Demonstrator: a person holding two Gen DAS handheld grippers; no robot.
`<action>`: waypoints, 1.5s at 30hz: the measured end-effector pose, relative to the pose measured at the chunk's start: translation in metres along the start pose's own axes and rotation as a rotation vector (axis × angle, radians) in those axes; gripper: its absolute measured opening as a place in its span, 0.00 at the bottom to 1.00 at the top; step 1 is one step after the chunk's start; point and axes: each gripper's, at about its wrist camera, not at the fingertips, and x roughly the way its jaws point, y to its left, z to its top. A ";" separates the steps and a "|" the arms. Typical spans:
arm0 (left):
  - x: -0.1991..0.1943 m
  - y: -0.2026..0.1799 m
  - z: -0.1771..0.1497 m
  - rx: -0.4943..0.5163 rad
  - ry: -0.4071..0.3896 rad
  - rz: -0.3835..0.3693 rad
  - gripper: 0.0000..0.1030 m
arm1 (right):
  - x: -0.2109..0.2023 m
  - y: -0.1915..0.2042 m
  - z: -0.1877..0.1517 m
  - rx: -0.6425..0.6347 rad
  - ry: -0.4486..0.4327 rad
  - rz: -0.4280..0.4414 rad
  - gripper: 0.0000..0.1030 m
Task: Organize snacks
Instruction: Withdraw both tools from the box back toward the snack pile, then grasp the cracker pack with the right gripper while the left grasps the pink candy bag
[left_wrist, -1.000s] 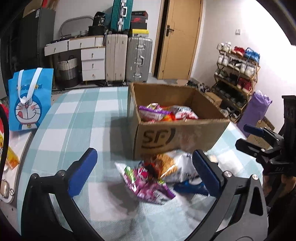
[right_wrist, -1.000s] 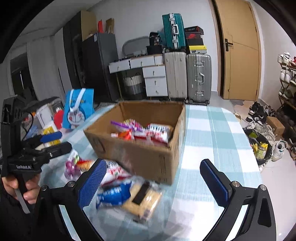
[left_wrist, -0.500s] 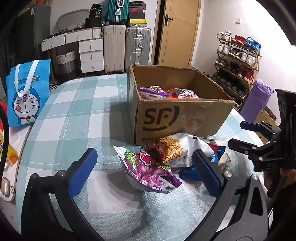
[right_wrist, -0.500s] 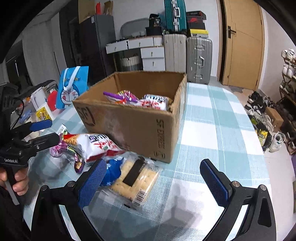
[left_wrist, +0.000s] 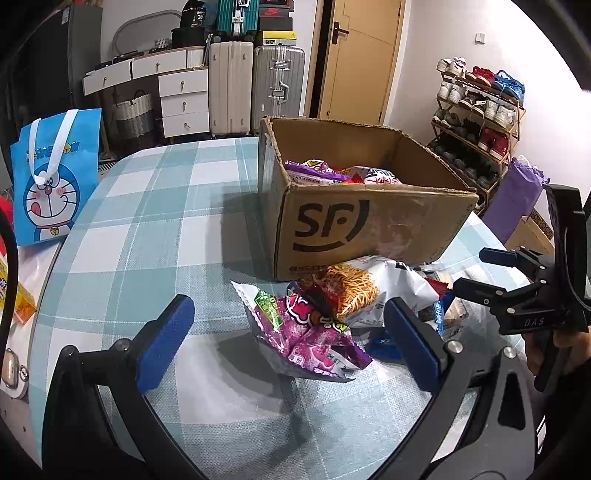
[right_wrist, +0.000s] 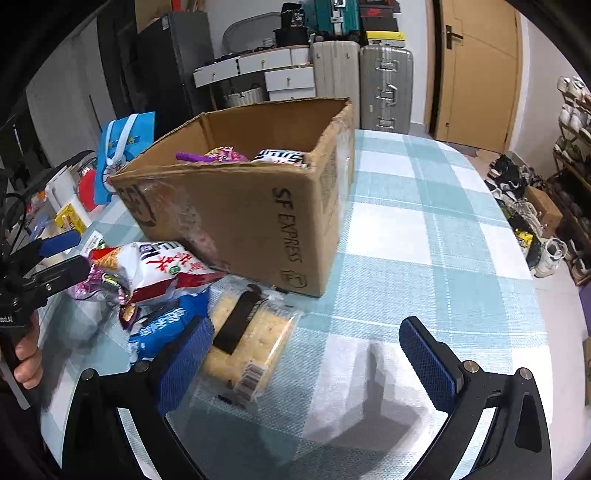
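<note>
An open cardboard box (left_wrist: 369, 221) marked SF holds several snack packs and also shows in the right wrist view (right_wrist: 258, 210). In front of it lies a pile: a purple pack (left_wrist: 314, 339), a white noodle pack (left_wrist: 369, 288), a blue pack (right_wrist: 166, 325) and a clear cracker pack (right_wrist: 251, 343). My left gripper (left_wrist: 291, 339) is open and empty, low over the purple pack. My right gripper (right_wrist: 317, 354) is open and empty, just right of the cracker pack.
A blue Doraemon bag (left_wrist: 51, 173) stands at the table's left edge beside small items. The checked tablecloth (right_wrist: 424, 229) runs right of the box. Suitcases, drawers and a shoe rack (left_wrist: 476, 110) stand beyond the table.
Both grippers have moved down and closer to the snack pile in front of the box. Both stay open and empty.
</note>
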 end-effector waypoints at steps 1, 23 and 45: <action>0.000 0.000 -0.001 0.001 0.002 -0.001 0.99 | 0.002 -0.001 0.000 0.004 0.008 0.005 1.00; 0.013 0.003 -0.006 0.009 0.035 0.007 0.99 | 0.028 0.038 -0.008 -0.056 0.077 0.041 1.00; 0.021 0.005 -0.011 0.030 0.065 0.015 0.99 | 0.018 0.014 0.001 -0.007 0.060 0.019 1.00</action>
